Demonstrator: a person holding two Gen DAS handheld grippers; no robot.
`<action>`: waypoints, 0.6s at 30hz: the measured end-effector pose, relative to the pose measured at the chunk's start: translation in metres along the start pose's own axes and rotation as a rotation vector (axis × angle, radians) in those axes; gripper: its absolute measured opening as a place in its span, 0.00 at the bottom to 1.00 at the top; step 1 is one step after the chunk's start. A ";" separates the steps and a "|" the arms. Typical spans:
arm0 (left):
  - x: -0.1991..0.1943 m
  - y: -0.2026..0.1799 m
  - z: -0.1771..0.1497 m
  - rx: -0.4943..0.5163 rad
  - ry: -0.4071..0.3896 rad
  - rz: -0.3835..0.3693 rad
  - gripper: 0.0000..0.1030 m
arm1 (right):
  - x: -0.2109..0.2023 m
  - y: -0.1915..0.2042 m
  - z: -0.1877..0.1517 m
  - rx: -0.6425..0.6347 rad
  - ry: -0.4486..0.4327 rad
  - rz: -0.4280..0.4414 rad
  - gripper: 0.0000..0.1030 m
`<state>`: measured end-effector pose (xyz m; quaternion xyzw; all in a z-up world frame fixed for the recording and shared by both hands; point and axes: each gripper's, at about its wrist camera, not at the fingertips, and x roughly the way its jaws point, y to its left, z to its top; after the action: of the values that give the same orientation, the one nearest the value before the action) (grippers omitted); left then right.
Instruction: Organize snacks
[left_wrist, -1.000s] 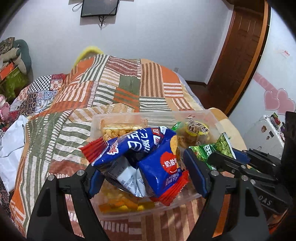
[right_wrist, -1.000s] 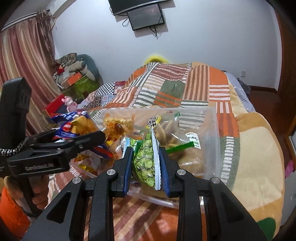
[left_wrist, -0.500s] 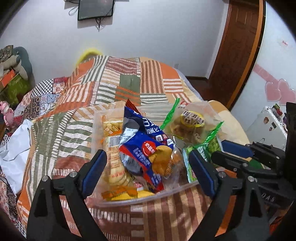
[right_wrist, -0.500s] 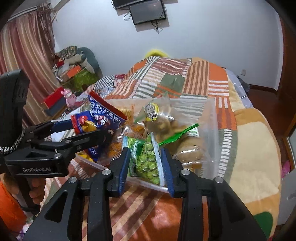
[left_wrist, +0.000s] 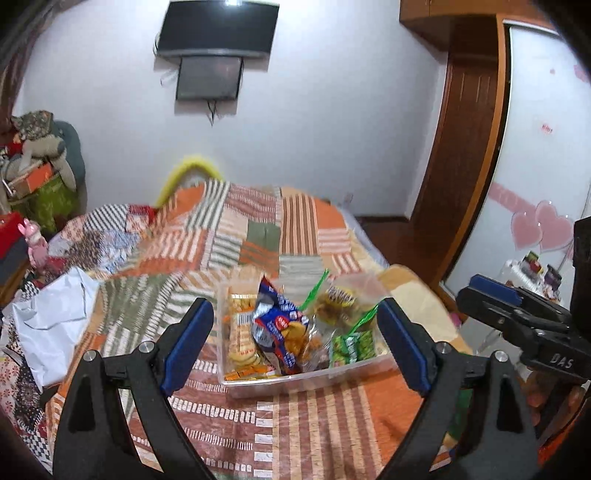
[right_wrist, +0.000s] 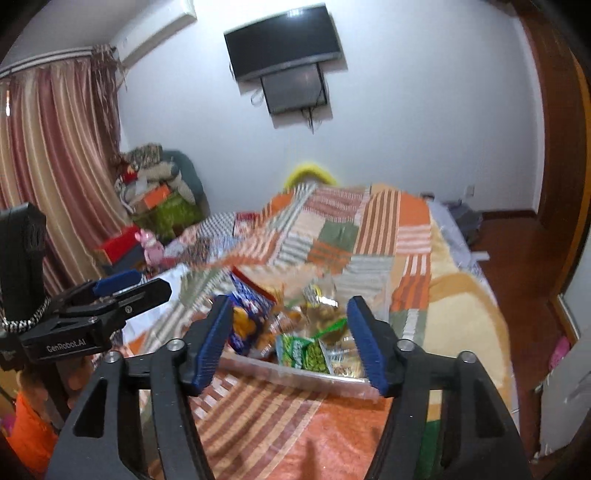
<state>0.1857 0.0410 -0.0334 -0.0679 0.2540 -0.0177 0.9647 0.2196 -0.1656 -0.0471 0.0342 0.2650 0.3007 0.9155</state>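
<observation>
A clear plastic box (left_wrist: 303, 380) sits on the patchwork quilt and holds several snacks. In it stand a blue packet (left_wrist: 275, 325), a cracker pack (left_wrist: 240, 332), a green pea packet (left_wrist: 351, 345) and a clear bag with a yellow label (left_wrist: 338, 299). My left gripper (left_wrist: 293, 304) hovers open above and in front of the box, nothing between its pads. My right gripper (right_wrist: 289, 301) also hangs back from the box (right_wrist: 295, 373); its jaws are opening and grip nothing. The green pea packet (right_wrist: 306, 354) lies free in the box. Each gripper shows beside the other: right gripper (left_wrist: 476, 295), left gripper (right_wrist: 140, 284).
The quilt (left_wrist: 258, 229) covers a bed that runs to the far wall. A crumpled white cloth (left_wrist: 55, 317) lies at the left. Boxes and soft toys (right_wrist: 155, 192) pile up by the curtain. A wooden door (left_wrist: 465, 147) stands at the right. An orange sleeve (right_wrist: 29, 435) shows at lower left.
The left gripper let go of the blue packet and the right let go of the green pea packet. Both packets now rest in the box. Both grippers rose and drew back.
</observation>
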 end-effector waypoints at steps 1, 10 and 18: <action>-0.005 -0.002 0.001 0.002 -0.015 0.003 0.88 | -0.011 0.004 0.003 -0.002 -0.028 -0.007 0.69; -0.067 -0.017 0.003 0.017 -0.170 0.042 0.94 | -0.057 0.031 0.011 -0.067 -0.168 -0.080 0.89; -0.091 -0.027 -0.003 0.043 -0.242 0.069 0.99 | -0.064 0.038 0.008 -0.081 -0.214 -0.128 1.00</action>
<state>0.1048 0.0201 0.0127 -0.0401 0.1375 0.0186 0.9895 0.1596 -0.1704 -0.0020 0.0119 0.1552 0.2470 0.9564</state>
